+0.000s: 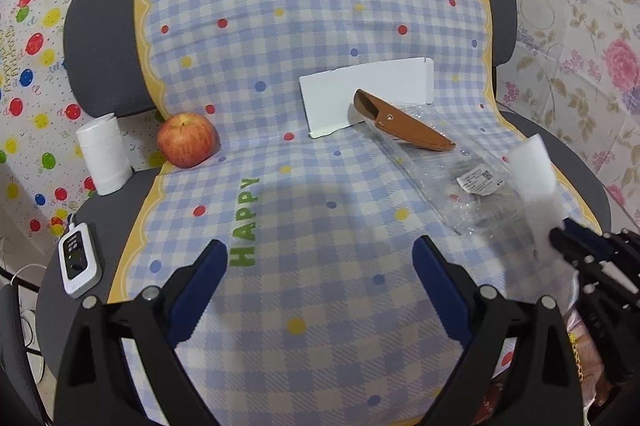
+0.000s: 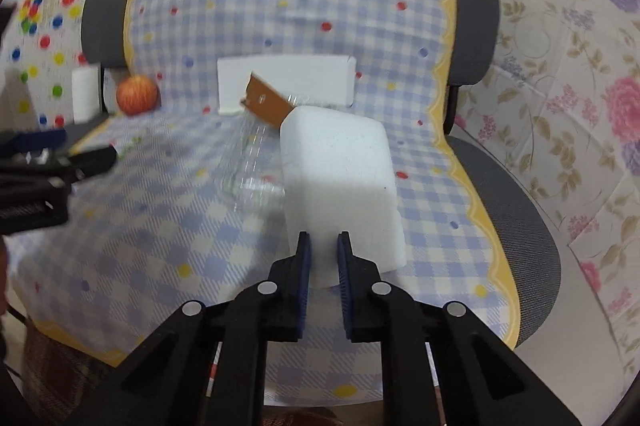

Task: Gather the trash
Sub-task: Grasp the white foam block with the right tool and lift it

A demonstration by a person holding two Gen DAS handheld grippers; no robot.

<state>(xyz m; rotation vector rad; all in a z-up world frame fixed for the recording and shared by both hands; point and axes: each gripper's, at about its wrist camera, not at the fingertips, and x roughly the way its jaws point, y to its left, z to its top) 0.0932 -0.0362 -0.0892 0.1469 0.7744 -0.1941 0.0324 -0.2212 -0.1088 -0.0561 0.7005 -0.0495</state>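
Observation:
My right gripper (image 2: pixel 324 246) is shut on a white foam block (image 2: pixel 340 181) and holds it above the checked cloth; the block also shows in the left wrist view (image 1: pixel 536 181). My left gripper (image 1: pixel 320 258) is open and empty over the cloth's front. A clear plastic bag (image 1: pixel 460 177) lies on the cloth, with a brown knife sheath (image 1: pixel 404 125) on its far end. A white cardboard sheet (image 1: pixel 360 93) leans behind them. In the right wrist view the bag (image 2: pixel 252 165) and sheath (image 2: pixel 268 105) lie behind the block.
A checked blue cloth (image 1: pixel 280 37) covers a grey chair (image 1: pixel 100 37). A red apple (image 1: pixel 186 139) and a white paper roll (image 1: pixel 104 153) sit at the left. A white remote controller (image 1: pixel 78 262) lies at the chair's front left edge.

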